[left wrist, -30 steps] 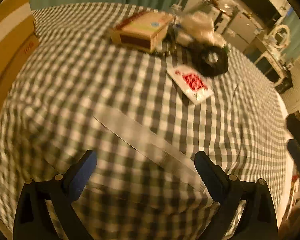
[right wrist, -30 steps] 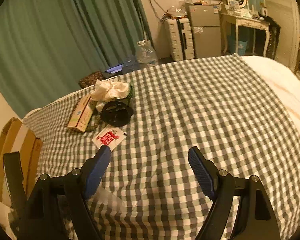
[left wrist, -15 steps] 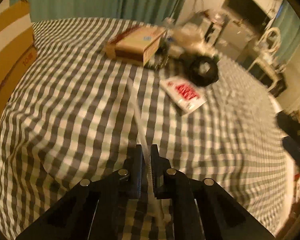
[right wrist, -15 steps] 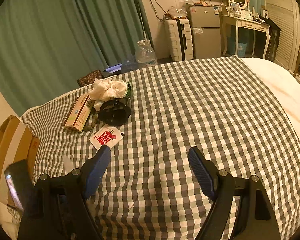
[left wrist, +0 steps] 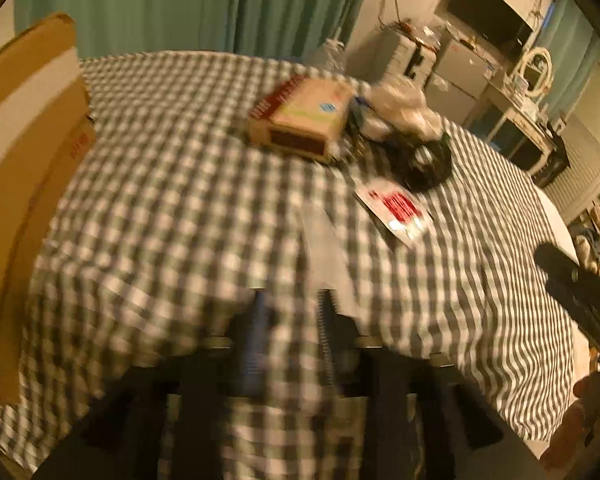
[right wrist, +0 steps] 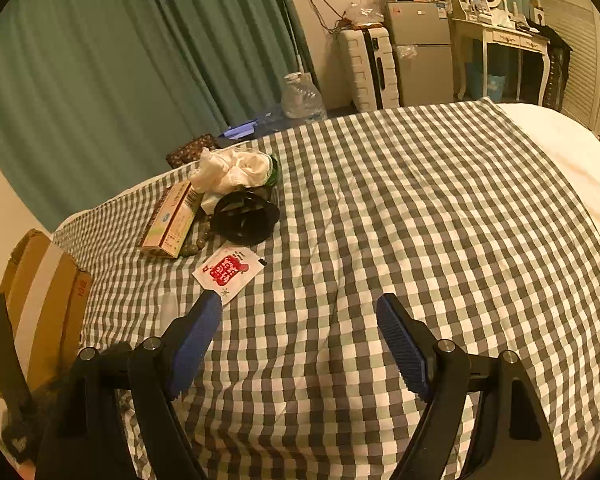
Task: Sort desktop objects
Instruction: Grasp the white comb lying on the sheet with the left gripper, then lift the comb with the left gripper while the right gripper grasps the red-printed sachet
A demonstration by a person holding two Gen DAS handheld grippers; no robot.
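On a bed spread with a grey-and-white checked cloth (right wrist: 440, 220), I hold a pair of tongs in each hand. My left gripper (left wrist: 290, 320) is blurred by motion; its jaws stand a narrow gap apart, and a pale translucent strip (left wrist: 324, 248) runs forward from beside its right finger, but I cannot tell whether anything is pinched. My right gripper (right wrist: 300, 340) is spread wide and holds nothing, poised above bare cloth.

The cardboard box (right wrist: 44, 304) stands at the left edge of the bed; its inside is hidden from both views. The remaining clutter sits together at the far left of the cloth: a flat carton (right wrist: 172, 220), a string of beads (right wrist: 200, 240) just beside it, a round black lid-like object (right wrist: 246, 220) and a crumpled white plastic bag (right wrist: 232, 170) touching behind it. A white sachet with red print (right wrist: 228, 270) lies alone, nearer my right gripper.

The right half of the cloth is unbroken check to the bed's edge.
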